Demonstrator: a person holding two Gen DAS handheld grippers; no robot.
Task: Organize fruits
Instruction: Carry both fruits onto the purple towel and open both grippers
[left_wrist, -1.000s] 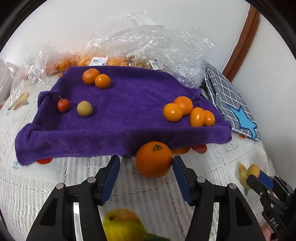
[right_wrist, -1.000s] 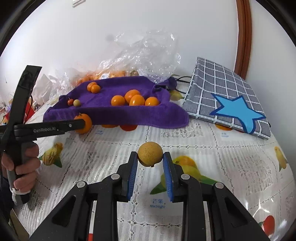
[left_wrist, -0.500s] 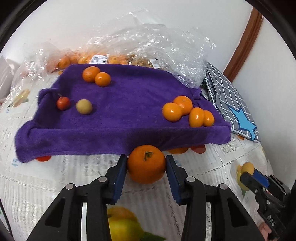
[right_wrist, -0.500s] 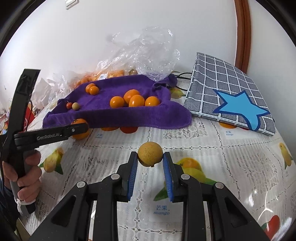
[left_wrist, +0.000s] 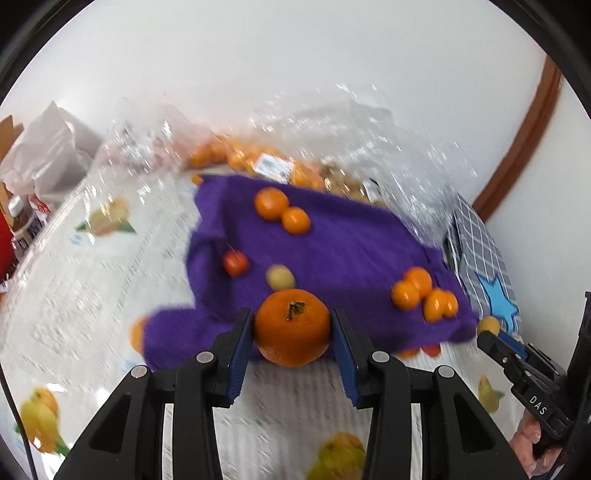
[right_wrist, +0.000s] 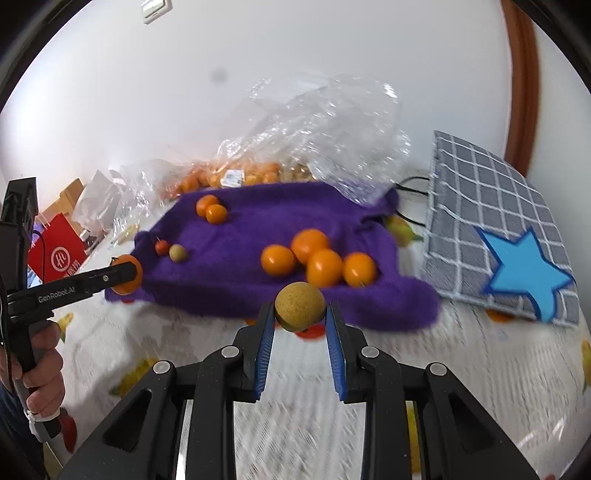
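My left gripper (left_wrist: 292, 330) is shut on a large orange tangerine (left_wrist: 291, 326), lifted above the printed tablecloth just in front of the purple towel (left_wrist: 351, 243). In the right wrist view, my right gripper (right_wrist: 300, 315) is shut on a small yellow-brown round fruit (right_wrist: 300, 306) held over the towel's near edge (right_wrist: 258, 295). On the towel lie two oranges (left_wrist: 282, 210) at the back, a small red fruit (left_wrist: 235, 263) beside a pale yellow fruit (left_wrist: 280, 277), and several oranges (right_wrist: 317, 258) in a cluster on the right.
A crumpled clear plastic bag (right_wrist: 325, 122) with more fruit lies behind the towel. A grey checked bag with a blue star (right_wrist: 498, 236) rests at the right. A red paper bag (right_wrist: 55, 247) and white bags stand at the left. A hand (right_wrist: 40, 373) grips the left gripper's handle.
The left gripper closed on the tangerine, lifted it and moved left toward the towel. The right gripper carried the yellow-brown fruit up and closer to the towel's edge.
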